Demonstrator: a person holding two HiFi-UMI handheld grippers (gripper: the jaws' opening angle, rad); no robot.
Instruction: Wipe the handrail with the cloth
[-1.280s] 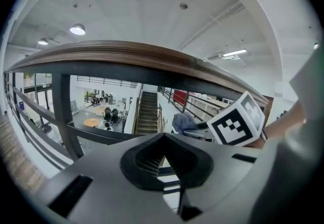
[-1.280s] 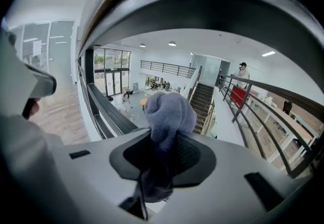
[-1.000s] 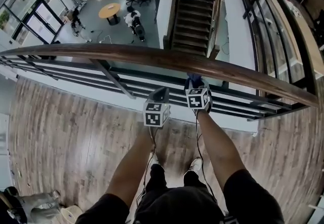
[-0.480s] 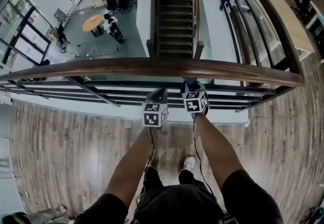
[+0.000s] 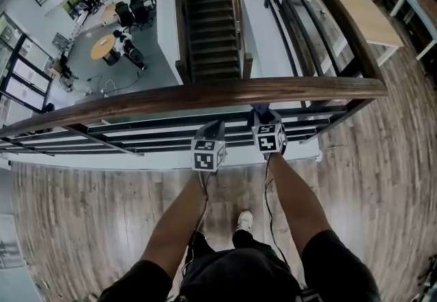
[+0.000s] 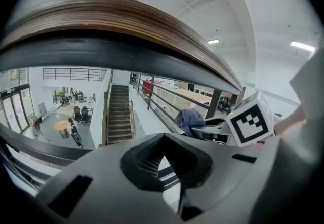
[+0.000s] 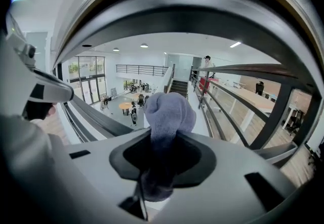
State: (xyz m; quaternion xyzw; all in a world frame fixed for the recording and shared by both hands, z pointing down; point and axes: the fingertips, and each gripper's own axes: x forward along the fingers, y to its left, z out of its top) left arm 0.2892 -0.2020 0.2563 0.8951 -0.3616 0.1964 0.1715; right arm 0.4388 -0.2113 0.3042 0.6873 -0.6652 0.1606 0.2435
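The wooden handrail runs across the head view, from low at the left to a corner at the right. My right gripper is just under its near edge, shut on a bunched blue-grey cloth. In the right gripper view the cloth sticks up from between the jaws of the right gripper, and the handrail arches close above it. My left gripper hangs beside it to the left, below the rail, shut and with nothing in it. The left gripper view shows the handrail overhead and the cloth off to the right.
Black balustrade bars run under the rail. Beyond them a staircase drops to a lower floor with a round table, chairs and people. A long table stands at the back right. Wood floor and a shoe lie below me.
The view has shifted rightward along the rail, so its right corner now sits closer to the grippers. Both grippers stay just below the rail, the right one still shut on the cloth.
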